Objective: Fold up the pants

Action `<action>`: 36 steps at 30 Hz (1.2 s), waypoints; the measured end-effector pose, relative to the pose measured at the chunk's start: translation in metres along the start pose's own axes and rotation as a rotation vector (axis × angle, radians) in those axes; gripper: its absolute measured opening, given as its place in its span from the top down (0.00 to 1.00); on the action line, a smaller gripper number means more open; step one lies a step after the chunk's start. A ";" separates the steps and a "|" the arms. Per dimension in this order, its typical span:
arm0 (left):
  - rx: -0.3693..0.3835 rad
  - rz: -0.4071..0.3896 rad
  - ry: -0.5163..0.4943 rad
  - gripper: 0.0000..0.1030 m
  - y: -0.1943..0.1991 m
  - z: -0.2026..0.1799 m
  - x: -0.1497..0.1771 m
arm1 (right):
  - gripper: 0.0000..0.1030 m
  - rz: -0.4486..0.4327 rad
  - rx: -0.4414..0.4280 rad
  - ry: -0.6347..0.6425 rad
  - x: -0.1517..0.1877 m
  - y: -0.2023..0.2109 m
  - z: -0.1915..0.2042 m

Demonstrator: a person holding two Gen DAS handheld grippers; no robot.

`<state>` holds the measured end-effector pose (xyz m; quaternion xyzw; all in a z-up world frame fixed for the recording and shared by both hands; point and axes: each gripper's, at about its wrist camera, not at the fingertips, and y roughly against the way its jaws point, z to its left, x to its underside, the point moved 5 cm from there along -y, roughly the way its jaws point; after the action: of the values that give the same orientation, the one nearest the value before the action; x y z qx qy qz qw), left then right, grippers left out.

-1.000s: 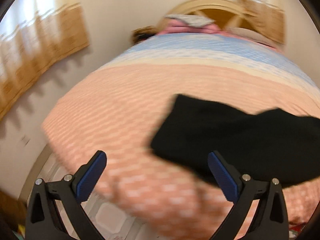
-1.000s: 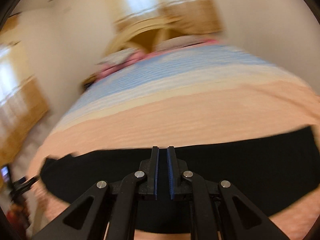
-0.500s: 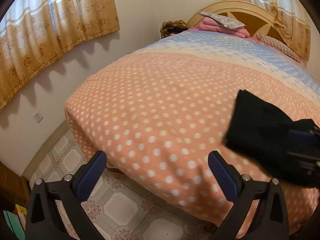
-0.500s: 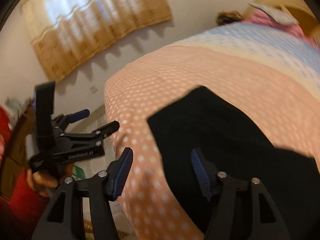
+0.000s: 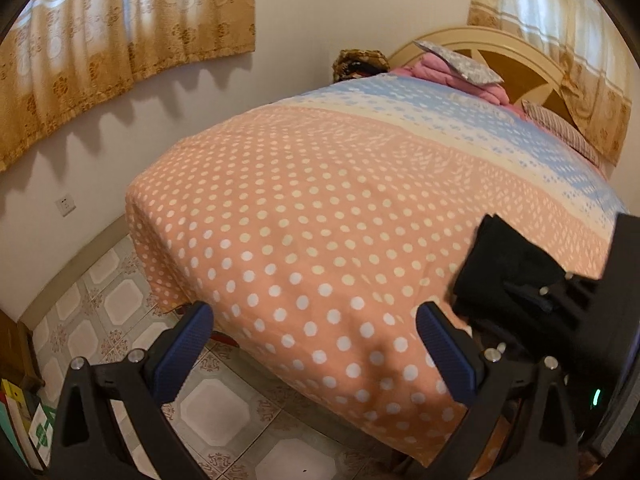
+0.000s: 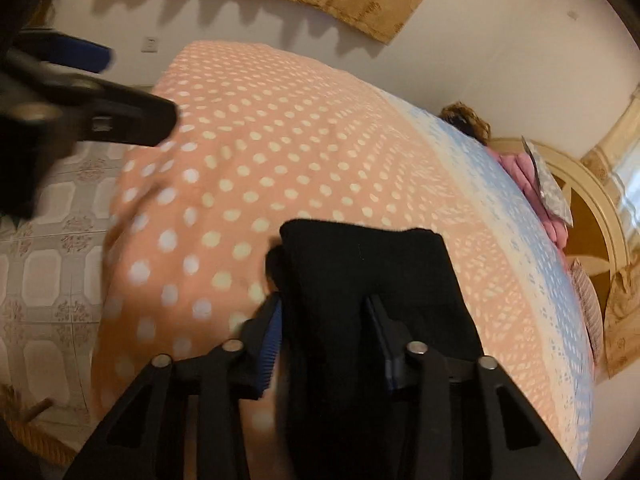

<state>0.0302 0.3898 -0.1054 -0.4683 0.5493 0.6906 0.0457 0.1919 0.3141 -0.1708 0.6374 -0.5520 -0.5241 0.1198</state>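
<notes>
The black pants [image 6: 368, 276] lie folded in a thick stack on the peach polka-dot bedspread [image 6: 256, 152] near the bed's foot edge. My right gripper [image 6: 324, 332] straddles the stack, its blue pads on either side of it and partly closed around it. In the left wrist view the pants [image 5: 508, 268] sit at the far right with the right gripper on them. My left gripper [image 5: 316, 344] is open and empty, held off the bed's foot corner above the floor. It also shows blurred at the upper left of the right wrist view [image 6: 80, 100].
The bed [image 5: 360, 184] has a blue-and-cream band and pink bedding with pillows [image 5: 460, 68] at the wooden headboard [image 5: 532, 72]. Tiled floor [image 5: 100, 300] lies left of the bed. Curtains [image 5: 100, 40] hang on the wall.
My right gripper has opened, swung over the folded stack and closed in around it. My left gripper has drawn back left, off the pants, staying open.
</notes>
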 end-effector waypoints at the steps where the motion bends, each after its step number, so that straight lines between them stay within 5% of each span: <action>1: 0.000 -0.001 0.017 0.00 0.000 0.003 -0.001 | 0.73 0.008 -0.018 -0.044 -0.003 -0.001 -0.004; 3: 0.012 0.003 0.048 0.00 -0.001 0.008 -0.002 | 0.82 0.018 -0.111 -0.219 -0.008 -0.003 -0.025; 8: 0.035 0.030 0.090 0.00 -0.007 0.012 0.000 | 0.86 -0.029 -0.517 -0.726 -0.007 0.002 -0.094; 13: 0.037 0.034 0.097 0.00 -0.010 0.012 0.002 | 0.86 -0.112 -0.659 -0.814 -0.015 0.005 -0.094; 16: 0.026 0.036 0.087 0.00 -0.011 0.012 0.003 | 0.85 -0.028 -0.650 -0.774 -0.017 -0.025 -0.056; 19: 0.019 0.027 0.090 0.00 -0.010 0.014 0.002 | 0.80 -0.093 -0.597 -0.748 -0.010 -0.021 -0.045; 22: 0.021 0.036 0.093 0.00 -0.011 0.015 0.003 | 0.69 -0.058 -0.611 -0.706 -0.012 -0.013 -0.049; 26: 0.018 0.035 0.077 0.00 -0.011 0.012 0.003 | 0.69 -0.072 -0.481 -0.535 -0.007 0.005 -0.047; 29: 0.014 0.030 0.066 0.00 -0.010 0.011 0.002 | 0.69 -0.089 -0.539 -0.582 -0.004 0.010 -0.049; 36: 0.009 0.033 0.071 0.00 -0.011 0.013 0.002 | 0.73 -0.136 -0.487 -0.550 -0.003 0.030 -0.052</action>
<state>0.0271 0.4035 -0.1154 -0.4831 0.5614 0.6717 0.0167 0.2168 0.2839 -0.1257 0.4610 -0.3789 -0.7984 0.0800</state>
